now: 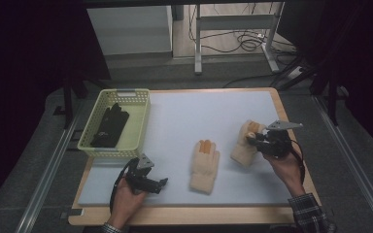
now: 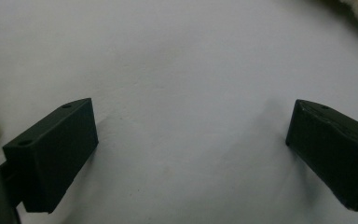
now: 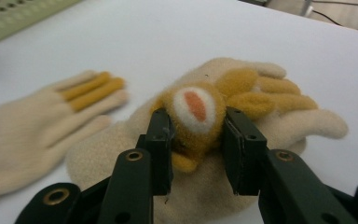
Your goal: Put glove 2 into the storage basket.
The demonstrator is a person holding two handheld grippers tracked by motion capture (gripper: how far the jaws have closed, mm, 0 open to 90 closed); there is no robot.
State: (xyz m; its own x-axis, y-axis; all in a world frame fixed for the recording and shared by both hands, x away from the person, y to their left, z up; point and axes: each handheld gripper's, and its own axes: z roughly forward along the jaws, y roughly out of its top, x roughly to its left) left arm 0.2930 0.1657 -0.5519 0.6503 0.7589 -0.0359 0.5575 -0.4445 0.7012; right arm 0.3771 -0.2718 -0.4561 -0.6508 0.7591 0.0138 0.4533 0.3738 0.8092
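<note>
Right tongs (image 3: pixel 193 135) pinch glove (image 3: pixel 242 154) by fuzzy orange patch; soft, light, floppy, will sag. Left tongs (image 2: pixel 191 154) wide open, empty.

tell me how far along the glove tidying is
Looks done: a pair of black gloves lies in the yellow basket. In hand: the right claw has closed on the cream glove at the right, pinching its orange patch. Left: that glove and the second cream glove, which lies flat on the mat, are outside the basket. The left claw is open over bare mat.
</note>
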